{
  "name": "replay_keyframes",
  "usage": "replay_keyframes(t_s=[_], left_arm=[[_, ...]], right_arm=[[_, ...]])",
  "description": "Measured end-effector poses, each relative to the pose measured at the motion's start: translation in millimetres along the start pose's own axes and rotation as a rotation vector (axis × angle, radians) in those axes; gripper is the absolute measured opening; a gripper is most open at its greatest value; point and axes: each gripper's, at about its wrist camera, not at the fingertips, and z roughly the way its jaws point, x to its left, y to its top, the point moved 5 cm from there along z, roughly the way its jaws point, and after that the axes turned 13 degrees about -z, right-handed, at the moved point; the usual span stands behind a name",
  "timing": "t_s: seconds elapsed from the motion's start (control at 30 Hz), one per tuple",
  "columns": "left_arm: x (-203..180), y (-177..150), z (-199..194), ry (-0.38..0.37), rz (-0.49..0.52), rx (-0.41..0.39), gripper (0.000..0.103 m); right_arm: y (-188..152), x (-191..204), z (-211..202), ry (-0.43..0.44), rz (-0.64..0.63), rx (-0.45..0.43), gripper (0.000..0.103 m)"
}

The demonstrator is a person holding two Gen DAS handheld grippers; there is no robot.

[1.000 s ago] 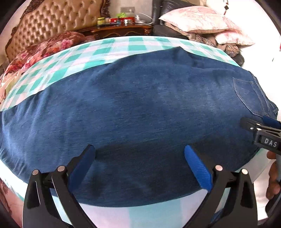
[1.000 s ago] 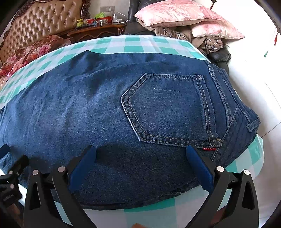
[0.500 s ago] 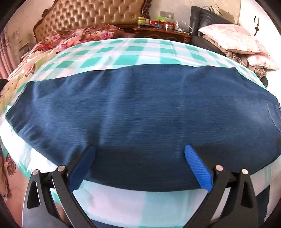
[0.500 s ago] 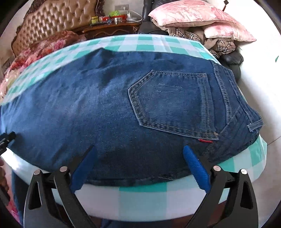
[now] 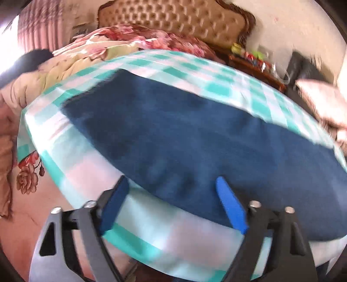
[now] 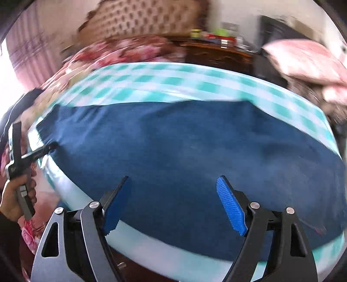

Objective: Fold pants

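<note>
Dark blue jeans [image 5: 195,138] lie flat, folded lengthwise, on a teal and white checked table cover [image 5: 65,151]. In the left wrist view the leg end lies at the upper left. My left gripper [image 5: 171,195] is open and empty above the near edge of the jeans, toward the leg end. My right gripper [image 6: 173,195] is open and empty above the middle of the jeans [image 6: 184,151]. The left gripper also shows in the right wrist view [image 6: 46,149], held by a hand at the leg end; its opening cannot be judged there. Both views are blurred.
A tufted headboard [image 5: 173,19] and floral bedding [image 5: 134,41] lie behind the table. A dark wooden nightstand [image 6: 216,52] with small items stands at the back. Pink pillows [image 6: 303,58] are piled at the right. The table edge [image 6: 151,243] runs just under the grippers.
Both grippers have swept left along the jeans toward the leg end. The back pocket has left the right wrist view. The left gripper now shows at the leg end. Both stay open.
</note>
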Motion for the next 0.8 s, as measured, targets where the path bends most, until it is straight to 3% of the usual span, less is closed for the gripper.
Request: replay_keyframes(t_s=[0.07,0.13,0.17,0.2,0.23,0.4,0.57,0.63,0.67,0.8], left_arm=[[23,17,-3,0.069,-0.028,-0.029,0.073],[46,32,-8,0.069,-0.103,-0.055,0.071],[64,40,-10,0.065,-0.168,-0.061,0.064],[76,45,-11,0.065,-0.205,-0.062,0.049],[86,49,-13,0.059,-0.232,-0.065,0.044],[113,68,-19,0.002,-0.312,-0.077,0.041],[122,96,-8,0.009,-0.315,-0.080,0.041],[116,106,3,0.013,-0.265,-0.056,0.032],[115,109,9,0.019,-0.243,-0.043,0.019],[108,118,17,0.062,-0.171,-0.029,0.012]], right_arm=[[22,25,20,0.018,-0.062,0.018,0.075],[41,46,41,0.032,-0.104,0.043,0.068],[49,52,53,0.036,-0.117,0.059,0.066],[57,59,62,0.044,-0.125,0.066,0.064],[69,69,73,0.060,-0.141,0.066,0.061],[104,89,116,0.083,-0.154,0.089,0.039],[130,99,146,0.049,-0.203,0.092,0.034],[134,97,159,0.031,-0.216,0.112,0.031],[135,96,162,0.030,-0.219,0.109,0.030],[143,94,167,-0.021,-0.247,0.104,0.020]])
